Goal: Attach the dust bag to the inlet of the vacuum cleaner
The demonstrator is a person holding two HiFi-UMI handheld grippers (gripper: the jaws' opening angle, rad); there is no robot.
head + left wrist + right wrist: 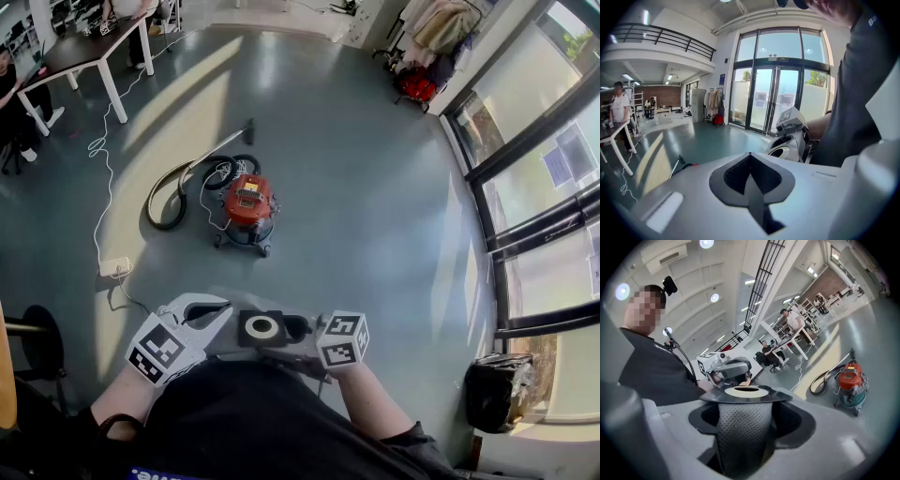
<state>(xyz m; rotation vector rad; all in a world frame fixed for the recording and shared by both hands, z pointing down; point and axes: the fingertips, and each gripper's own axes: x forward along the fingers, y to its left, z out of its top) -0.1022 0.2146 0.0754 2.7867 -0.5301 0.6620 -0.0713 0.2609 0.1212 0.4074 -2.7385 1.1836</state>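
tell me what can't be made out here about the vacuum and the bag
- vacuum cleaner inlet: too small and far in the head view and the right gripper view.
- dust bag lower part: in the right gripper view it sinks out of sight between the tongs.
- dust bag body in the head view: mostly under its collar and the person's torso.

Open lab hall: tall glass doors [773, 101], mezzanine railing [661, 35], work table [82, 47].
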